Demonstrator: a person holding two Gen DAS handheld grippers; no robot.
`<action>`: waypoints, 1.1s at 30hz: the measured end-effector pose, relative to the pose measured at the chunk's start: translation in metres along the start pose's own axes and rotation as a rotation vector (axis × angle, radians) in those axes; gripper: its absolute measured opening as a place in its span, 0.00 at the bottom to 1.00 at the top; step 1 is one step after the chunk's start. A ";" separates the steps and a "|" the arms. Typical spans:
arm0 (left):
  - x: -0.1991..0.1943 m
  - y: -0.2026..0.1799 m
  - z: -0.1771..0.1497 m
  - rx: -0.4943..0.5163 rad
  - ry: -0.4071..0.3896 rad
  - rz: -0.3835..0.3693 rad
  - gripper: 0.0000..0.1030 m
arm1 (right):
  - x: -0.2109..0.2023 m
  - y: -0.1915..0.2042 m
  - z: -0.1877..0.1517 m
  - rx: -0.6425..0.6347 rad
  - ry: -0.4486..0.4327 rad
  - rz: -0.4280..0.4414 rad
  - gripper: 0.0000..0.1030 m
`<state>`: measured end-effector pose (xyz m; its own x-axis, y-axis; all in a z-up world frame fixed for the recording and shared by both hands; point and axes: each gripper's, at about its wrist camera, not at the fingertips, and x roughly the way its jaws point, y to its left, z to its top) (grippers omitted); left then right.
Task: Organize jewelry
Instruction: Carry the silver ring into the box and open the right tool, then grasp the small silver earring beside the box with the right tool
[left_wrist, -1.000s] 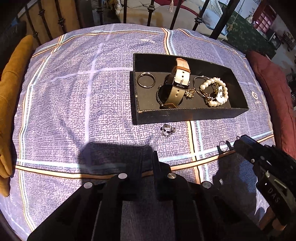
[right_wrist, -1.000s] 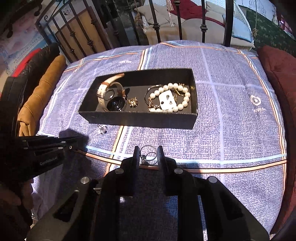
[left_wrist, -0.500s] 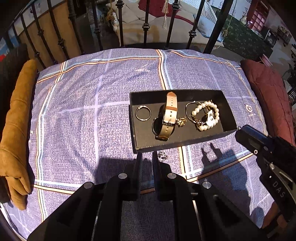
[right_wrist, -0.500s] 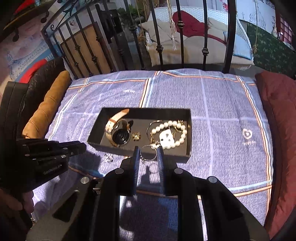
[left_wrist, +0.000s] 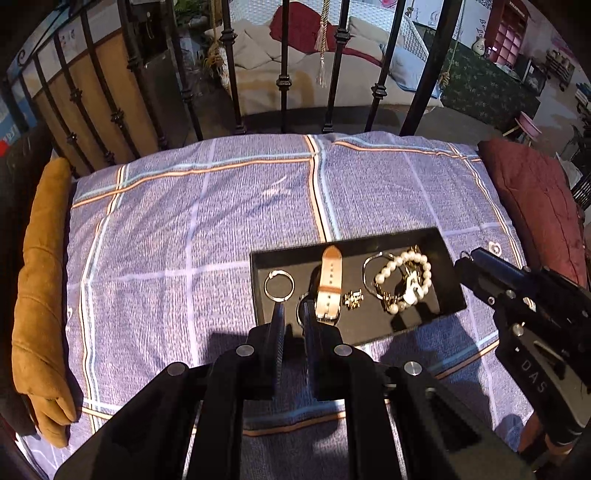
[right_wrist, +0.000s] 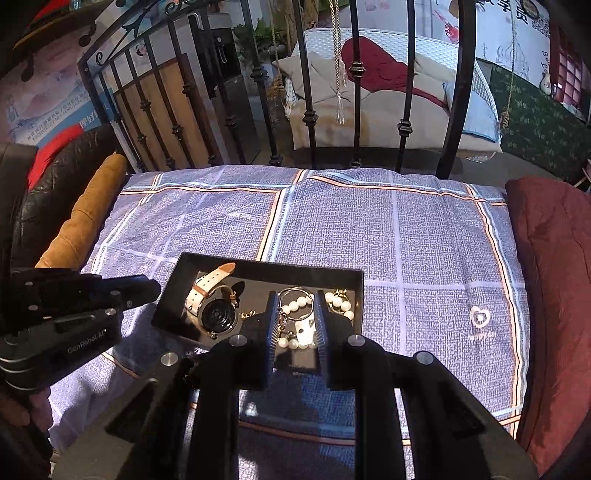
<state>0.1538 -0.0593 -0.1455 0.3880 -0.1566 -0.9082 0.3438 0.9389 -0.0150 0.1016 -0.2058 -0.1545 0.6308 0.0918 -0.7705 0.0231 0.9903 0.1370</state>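
A black tray (left_wrist: 255, 291) (right_wrist: 258, 266) lies on the bed. It holds a silver ring (left_wrist: 279, 287), a tan-strapped watch (left_wrist: 330, 284) (right_wrist: 218, 314), a small gold charm (left_wrist: 352, 298) and a pearl bracelet (left_wrist: 406, 273) (right_wrist: 340, 302). My left gripper (left_wrist: 293, 314) (right_wrist: 151, 288) hovers over the tray's near left edge. Its jaws are closing to a narrow gap with nothing between them. My right gripper (right_wrist: 295, 314) (left_wrist: 467, 258) hangs over the tray's right half, shut on a thin silver hoop (right_wrist: 295, 300).
The tray sits on a purple plaid bedspread (left_wrist: 184, 221). A brown cushion (left_wrist: 40, 295) lines the left side and a maroon one (left_wrist: 535, 199) the right. Black iron rails (left_wrist: 283, 74) stand along the far edge.
Both grippers have risen and come forward from the cloth to above the tray. The right still carries the hoop. A small silver trinket before the tray has passed out of sight.
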 end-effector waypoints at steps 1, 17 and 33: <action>0.001 0.000 0.003 -0.002 -0.001 0.000 0.05 | 0.001 0.000 0.001 -0.001 0.000 -0.002 0.19; 0.023 -0.005 0.028 0.024 0.011 0.024 0.02 | 0.023 -0.006 0.013 0.020 0.032 -0.034 0.42; 0.005 0.037 -0.020 -0.055 -0.011 0.157 0.83 | 0.000 -0.004 -0.030 0.092 0.070 -0.048 0.51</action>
<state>0.1511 -0.0192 -0.1587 0.4429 -0.0100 -0.8965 0.2307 0.9675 0.1031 0.0776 -0.2068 -0.1738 0.5719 0.0543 -0.8185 0.1250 0.9804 0.1524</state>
